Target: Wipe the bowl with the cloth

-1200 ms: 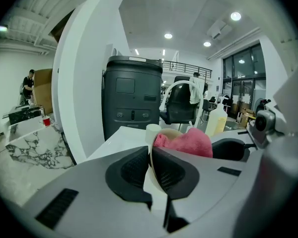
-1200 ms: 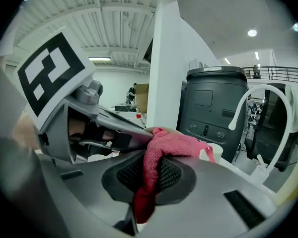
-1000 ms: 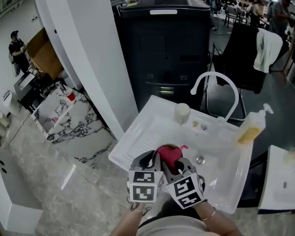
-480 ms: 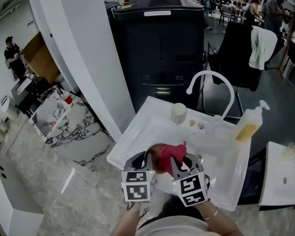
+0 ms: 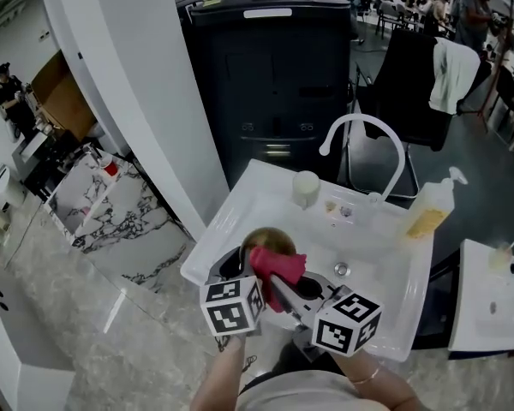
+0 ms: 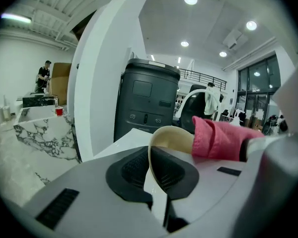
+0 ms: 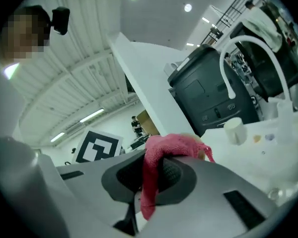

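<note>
White sink point(image 5: 385, 255) with an arched tap point(image 5: 364, 127) fills the lower half of the head view, with a black bin point(image 5: 270, 75) behind it and a pale cup point(image 5: 305, 188) and a soap bottle point(image 5: 428, 217) on its back ledge. Over the sink's near left corner the left gripper point(image 5: 237, 265) holds the tan bowl point(image 5: 270, 241) tilted, clear of the sink floor as far as I can judge. The right gripper point(image 5: 284, 291) comes in from the right with the pink cloth point(image 5: 278, 268), which lies against the bowl's near side.

From the left gripper view, the jaws are pinched on the bowl's rim point(image 6: 161, 148), one pad inside the wall and one outside. The cloth point(image 6: 218, 140) sits at the rim's right edge, touching it. Whether it reaches down inside the bowl cannot be told from here.

From the right gripper view, the jaws are clamped on a fold of the cloth point(image 7: 156, 162); one end hangs below the pads and the rest bunches ahead of them. A sliver of tan shows just behind the bunch, probably the bowl. The tap and cup stand well beyond.

As a judgement, the wiping is under way rather than finished: bowl and cloth are both gripped and in contact. How much of the bowl has been covered cannot be read from its surface. Setting bowl and cloth down is left to do.
</note>
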### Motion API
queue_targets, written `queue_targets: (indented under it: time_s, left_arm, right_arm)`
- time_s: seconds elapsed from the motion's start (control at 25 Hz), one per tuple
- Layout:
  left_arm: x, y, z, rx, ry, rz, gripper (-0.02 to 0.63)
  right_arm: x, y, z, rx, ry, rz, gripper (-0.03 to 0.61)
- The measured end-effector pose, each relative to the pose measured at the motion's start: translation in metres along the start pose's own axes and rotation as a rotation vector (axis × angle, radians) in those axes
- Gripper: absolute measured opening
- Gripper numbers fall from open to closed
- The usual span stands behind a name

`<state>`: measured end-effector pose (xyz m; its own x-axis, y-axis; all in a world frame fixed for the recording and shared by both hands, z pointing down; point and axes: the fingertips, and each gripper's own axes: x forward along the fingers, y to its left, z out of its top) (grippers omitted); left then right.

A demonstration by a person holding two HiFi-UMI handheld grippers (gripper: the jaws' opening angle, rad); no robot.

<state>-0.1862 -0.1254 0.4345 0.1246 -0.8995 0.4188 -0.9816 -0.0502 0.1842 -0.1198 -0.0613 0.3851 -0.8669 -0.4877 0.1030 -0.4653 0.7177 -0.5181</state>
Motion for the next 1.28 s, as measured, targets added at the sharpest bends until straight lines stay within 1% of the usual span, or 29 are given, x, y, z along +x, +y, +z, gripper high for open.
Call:
queue_targets:
  time_s: [0.08, 0.2, 0.36, 0.48, 0.6, 0.84, 1.28]
  left_arm:
    - [0.0, 0.0, 0.002, -0.046, -0.006, -0.015, 0.031]
    - [-0.002, -0.004, 0.002, -0.085, 0.0, -0.05, 0.031]
    - [-0.006, -0.009, -0.004, -0.073, 0.014, -0.066, 0.031]
    - [-0.007, -0.01, -0.006, -0.073, 0.02, -0.07, 0.032]
    - [-0.007, -0.01, -0.01, -0.07, 0.031, -0.073, 0.032]
    - [-0.006, -0.009, -0.014, -0.066, 0.05, -0.074, 0.032]
    - [-0.003, -0.016, -0.021, -0.023, 0.076, -0.069, 0.032]
  right_arm:
    - [0.005, -0.002, -0.01, 0.033, 0.003, 0.005, 0.035]
    - [0.009, -0.015, -0.024, 0.003, 0.044, -0.05, 0.035]
    - [0.007, -0.032, -0.034, -0.08, 0.101, -0.145, 0.035]
    - [0.001, -0.043, -0.035, -0.136, 0.122, -0.21, 0.035]
    - [-0.005, -0.054, -0.036, -0.168, 0.134, -0.256, 0.035]
    - [-0.017, -0.069, -0.026, -0.214, 0.116, -0.33, 0.035]
    - [-0.035, -0.089, -0.005, -0.255, 0.057, -0.403, 0.035]
